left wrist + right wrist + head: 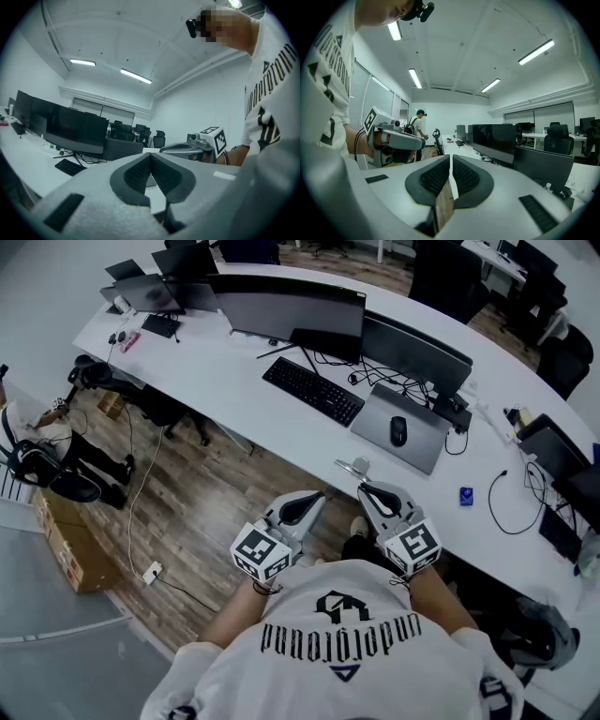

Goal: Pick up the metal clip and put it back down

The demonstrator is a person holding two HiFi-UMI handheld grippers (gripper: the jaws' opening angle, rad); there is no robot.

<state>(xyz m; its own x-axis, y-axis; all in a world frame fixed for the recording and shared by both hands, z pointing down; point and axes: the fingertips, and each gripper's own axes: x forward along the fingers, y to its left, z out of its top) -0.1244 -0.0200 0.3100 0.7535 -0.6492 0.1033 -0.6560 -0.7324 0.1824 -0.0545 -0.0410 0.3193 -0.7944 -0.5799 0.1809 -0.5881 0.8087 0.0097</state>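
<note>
Two grippers, head view: the left gripper [312, 497] and right gripper [367, 489] were held side by side before the person's [342, 652] chest, tips toward the desk [234, 381] edge.
Clip, head view: small, silvery and shiny, it lay on the white desk at the near edge, just beyond the right gripper's tip.
Clip's shape: too small to make out, and whether the tip touched it could not be told.
Desk, head view: a keyboard [312, 390] lay beyond the clip, a mouse [398, 430] sat on a grey pad [422, 448], and monitors [286, 310] stood further back.
Cut off, head view: the desk's right end ran out of frame, and the jaws were too small to read from here.
Jaws, left gripper view: the dark ribbed pads [136, 176] met at their tips, with a gap lower down and nothing between them.
Clip, left gripper view: not to be made out, since the grey jaw bodies covered the near desk.
Neighbour, left gripper view: the right gripper showed beyond, to the right.
Jaws, right gripper view: all but together, with only a thin slit between the pads and nothing in it.
Slit, right gripper view: a strip of white desk showed through it, with wood floor [444, 206] below.
Clip, right gripper view: hidden behind the jaws.
Neighbour, right gripper view: the left gripper sat at the left, close by.
</note>
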